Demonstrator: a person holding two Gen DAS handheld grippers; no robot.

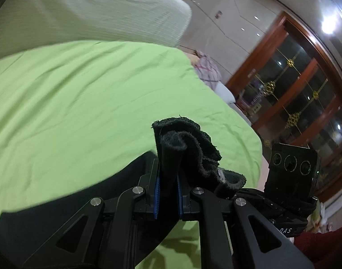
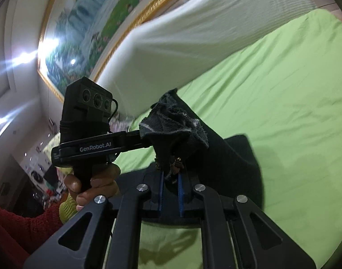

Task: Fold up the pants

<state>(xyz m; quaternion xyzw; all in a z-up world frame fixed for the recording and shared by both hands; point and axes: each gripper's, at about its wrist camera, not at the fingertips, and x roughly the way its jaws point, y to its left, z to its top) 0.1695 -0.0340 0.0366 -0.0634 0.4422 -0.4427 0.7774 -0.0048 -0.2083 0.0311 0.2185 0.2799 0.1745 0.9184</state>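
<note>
The black pants (image 1: pixel 186 148) are bunched between the blue pads of my left gripper (image 1: pixel 168 192), which is shut on them. The rest of the black cloth trails down to the lower left over the green sheet (image 1: pixel 81 103). In the right wrist view my right gripper (image 2: pixel 171 192) is shut on another bunched edge of the pants (image 2: pixel 173 123); black cloth hangs to the right and lies on the green sheet (image 2: pixel 282 89). Both grippers hold the pants lifted above the bed. The other gripper shows in each view: the right one (image 1: pixel 291 174) and the left one (image 2: pixel 88 123), held by a hand.
A white pillow or duvet (image 1: pixel 81 11) lies along the far side of the bed, also in the right wrist view (image 2: pixel 193 40). A wooden glass cabinet (image 1: pixel 294 94) stands beyond the bed. A framed picture (image 2: pixel 99 22) hangs on the wall. A checked cloth (image 1: pixel 206 69) lies at the bed's end.
</note>
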